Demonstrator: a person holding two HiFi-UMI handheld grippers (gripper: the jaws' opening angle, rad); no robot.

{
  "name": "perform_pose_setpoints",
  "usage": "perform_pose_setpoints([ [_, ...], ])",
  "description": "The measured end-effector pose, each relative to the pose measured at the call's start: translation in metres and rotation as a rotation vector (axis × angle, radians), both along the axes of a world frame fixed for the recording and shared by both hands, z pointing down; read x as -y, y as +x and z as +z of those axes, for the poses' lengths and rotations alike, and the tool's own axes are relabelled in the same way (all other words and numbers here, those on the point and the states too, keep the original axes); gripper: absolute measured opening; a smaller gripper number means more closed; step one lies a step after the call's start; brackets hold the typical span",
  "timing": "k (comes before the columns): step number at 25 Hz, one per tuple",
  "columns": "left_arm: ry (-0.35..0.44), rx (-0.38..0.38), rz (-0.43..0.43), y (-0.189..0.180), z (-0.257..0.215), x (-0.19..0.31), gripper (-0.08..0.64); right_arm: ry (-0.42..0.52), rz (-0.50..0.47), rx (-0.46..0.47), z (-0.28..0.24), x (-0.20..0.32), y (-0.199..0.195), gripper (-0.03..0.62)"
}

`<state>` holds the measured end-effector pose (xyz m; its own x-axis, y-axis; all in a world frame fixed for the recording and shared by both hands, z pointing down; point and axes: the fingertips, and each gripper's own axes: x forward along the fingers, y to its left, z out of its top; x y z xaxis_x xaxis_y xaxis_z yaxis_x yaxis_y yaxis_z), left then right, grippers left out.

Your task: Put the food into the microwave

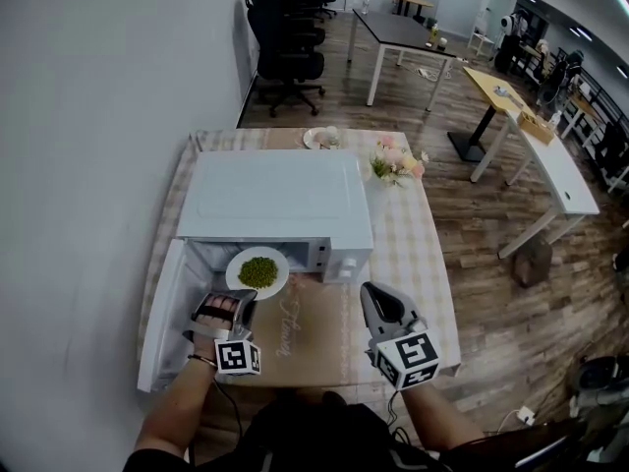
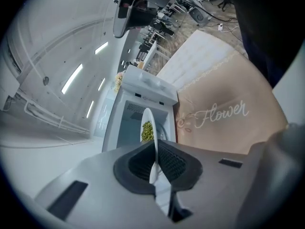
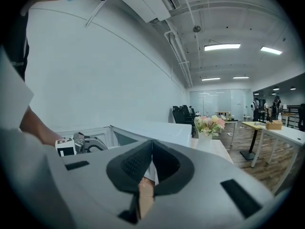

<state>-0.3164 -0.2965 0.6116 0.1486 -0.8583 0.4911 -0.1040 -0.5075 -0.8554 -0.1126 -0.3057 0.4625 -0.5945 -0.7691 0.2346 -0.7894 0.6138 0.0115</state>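
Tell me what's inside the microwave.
The plate of green food, clamped by the left gripper, sits at the open mouth of the microwave. The plate and roof hide most of the cavity.

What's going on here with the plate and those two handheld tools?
A person holds a gripper in each hand. The left gripper has its jaws clamped on the rim of a white plate of green food, at the mouth of the open microwave. The right gripper hovers empty, jaws shut, over the table.

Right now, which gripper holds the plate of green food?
The left gripper: its fingers clamp the plate by its rim at the open microwave. The right gripper is shut on nothing.
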Motion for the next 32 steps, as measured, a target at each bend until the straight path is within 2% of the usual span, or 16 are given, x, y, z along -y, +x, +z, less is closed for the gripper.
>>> perform_pose_setpoints([
  [4,-0.033,-0.011,-0.009,-0.003,0.022,0.011,0.018,-0.017,0.044,-0.008,0.01,0.0,0.008,0.009],
  [9,-0.02,0.003,-0.02,-0.008,0.039,0.025,0.02,-0.035,0.081,-0.032,0.018,-0.002,0.011,0.009],
  [20,-0.06,-0.032,-0.035,-0.009,0.079,0.054,0.02,-0.098,0.172,-0.071,0.049,-0.003,0.024,0.009],
  [26,-0.04,-0.009,-0.025,-0.012,0.093,0.067,0.02,-0.116,0.166,-0.071,0.058,-0.008,0.021,0.009],
  [32,-0.037,-0.005,-0.011,-0.013,0.102,0.085,0.021,-0.143,0.21,-0.082,0.067,-0.01,0.025,0.009],
])
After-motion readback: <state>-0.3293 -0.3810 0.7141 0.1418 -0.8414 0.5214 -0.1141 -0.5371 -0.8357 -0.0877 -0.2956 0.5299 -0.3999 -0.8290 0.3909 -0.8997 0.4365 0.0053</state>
